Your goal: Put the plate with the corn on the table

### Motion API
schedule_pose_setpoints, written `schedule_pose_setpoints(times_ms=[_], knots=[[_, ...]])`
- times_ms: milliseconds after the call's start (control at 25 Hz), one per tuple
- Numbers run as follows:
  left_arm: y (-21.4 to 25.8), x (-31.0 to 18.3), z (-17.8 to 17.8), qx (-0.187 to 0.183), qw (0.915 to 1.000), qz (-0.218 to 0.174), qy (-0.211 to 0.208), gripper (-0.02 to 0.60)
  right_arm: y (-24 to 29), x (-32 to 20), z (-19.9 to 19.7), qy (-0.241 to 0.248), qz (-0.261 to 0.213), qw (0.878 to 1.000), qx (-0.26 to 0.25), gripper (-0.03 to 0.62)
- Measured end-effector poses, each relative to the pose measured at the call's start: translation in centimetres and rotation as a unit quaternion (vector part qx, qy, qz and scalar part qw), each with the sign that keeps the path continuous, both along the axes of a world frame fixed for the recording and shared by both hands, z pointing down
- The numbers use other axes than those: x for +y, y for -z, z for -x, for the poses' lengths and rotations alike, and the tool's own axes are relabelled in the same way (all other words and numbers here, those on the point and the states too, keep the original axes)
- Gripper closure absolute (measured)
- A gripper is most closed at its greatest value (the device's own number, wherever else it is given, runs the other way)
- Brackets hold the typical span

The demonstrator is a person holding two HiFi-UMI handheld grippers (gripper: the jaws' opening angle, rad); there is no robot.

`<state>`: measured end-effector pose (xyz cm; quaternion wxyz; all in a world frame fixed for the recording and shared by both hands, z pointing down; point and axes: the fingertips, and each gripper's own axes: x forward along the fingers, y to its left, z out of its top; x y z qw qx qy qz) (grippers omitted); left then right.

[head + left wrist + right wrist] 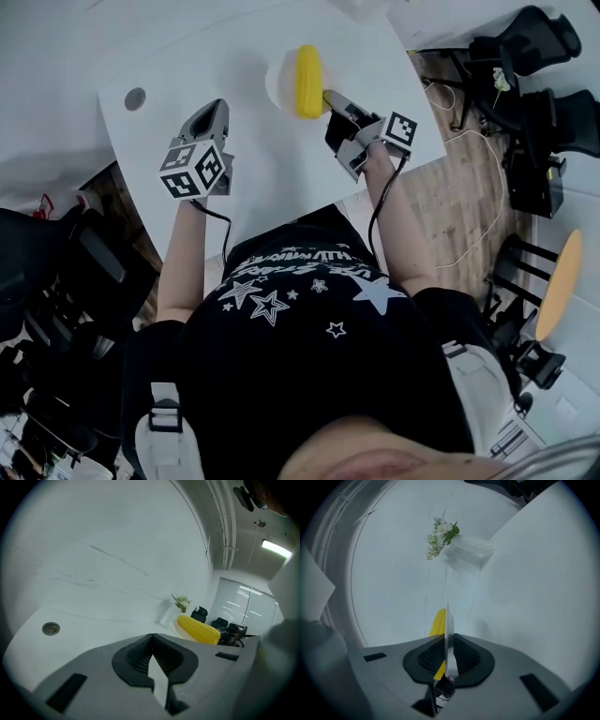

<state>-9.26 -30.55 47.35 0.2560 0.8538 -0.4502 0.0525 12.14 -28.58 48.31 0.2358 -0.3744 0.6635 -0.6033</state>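
Head view: white plate (277, 80) holding a corn cob (308, 82) at the far side of the white table (281, 169), right gripper (330, 98) at its rim, left gripper (208, 117) well apart. Shirt print unreadable. Left gripper view: jaws together, empty. Right gripper view: jaws clamped on the plate (449, 634) rim, corn (438, 620) behind.

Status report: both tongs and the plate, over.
Right tongs shut on plate rim. Left tongs shut, empty. Corn on plate, over table. Nothing in the way.
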Motion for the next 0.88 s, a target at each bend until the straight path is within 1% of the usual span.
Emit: schedule_pose_setpoints(times_ms=[160,360,640,880], knots=[[-0.1,-0.9,-0.4,-0.003,0.9999,0.003,0.013,0.574,-0.1,-2.2,-0.2,0.017,-0.008,1.0,-0.005,0.556],[-0.5,-3.5,-1.8,-0.01,0.9988,0.01,0.048,0.574,-0.8,-6.9,-1.6,0.05,-0.017,0.999,-0.008,0.556],[-0.6,-4.2,-2.4,-0.021,0.9959,0.008,0.088,0.574,-1.7,-9.5,-2.6,0.08,-0.025,0.996,-0.006,0.554],[-1.2,-6.8,-4.8,-0.035,0.9938,0.015,0.105,0.574,-3.1,-13.4,-4.9,0.085,-0.029,0.996,-0.013,0.556]])
